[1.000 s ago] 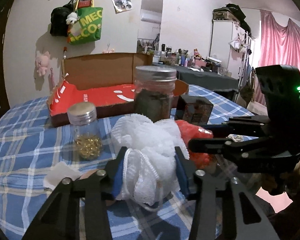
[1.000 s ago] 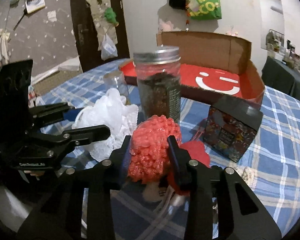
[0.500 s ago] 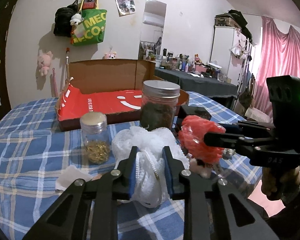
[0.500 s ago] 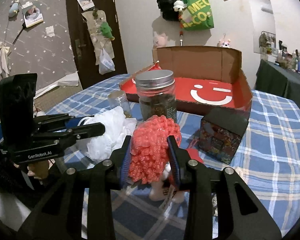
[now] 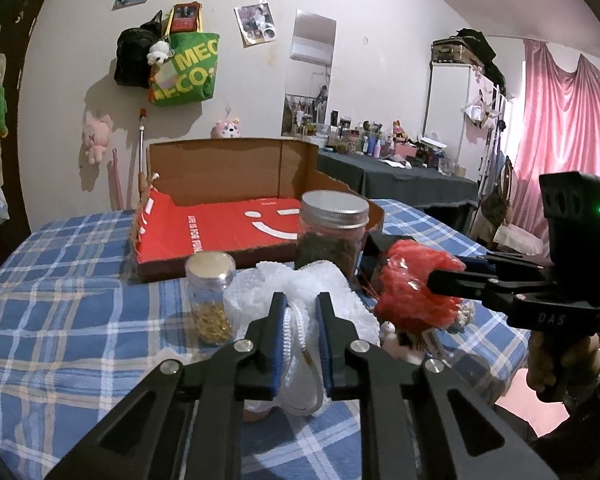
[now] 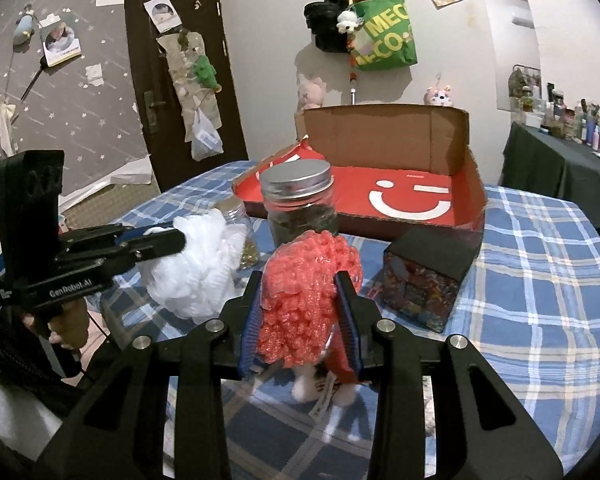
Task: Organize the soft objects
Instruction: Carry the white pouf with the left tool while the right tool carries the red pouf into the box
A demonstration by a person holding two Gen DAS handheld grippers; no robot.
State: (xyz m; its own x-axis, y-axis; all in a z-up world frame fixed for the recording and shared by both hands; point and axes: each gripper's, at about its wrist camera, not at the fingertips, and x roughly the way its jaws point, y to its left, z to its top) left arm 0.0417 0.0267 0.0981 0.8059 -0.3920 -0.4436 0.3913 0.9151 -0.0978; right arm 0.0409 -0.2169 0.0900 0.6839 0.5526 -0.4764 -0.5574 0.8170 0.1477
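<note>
The left gripper (image 5: 301,312) is clenched on the white pouf (image 5: 300,300), and its fingers have come much closer together than a second ago, so the soft mesh is now squeezed thin between them. The right gripper (image 6: 298,300) grasps the red pouf (image 6: 306,292) as before, with about the same gap. Both poufs now hang above the checked cloth (image 5: 80,320) (earlier the white one was lower, near the cloth), side by side in the near middle, the red one to the right of the white. Just behind them stand the small jar (image 5: 210,296) and the big jar (image 5: 332,232), and the dark cube (image 6: 424,276) is on the right. Farther away lies the open red box (image 5: 220,228), which holds nothing that I can see. I judge that both soft things are now picked up securely, and the next step is probably to carry them over the jars into the box.
</note>
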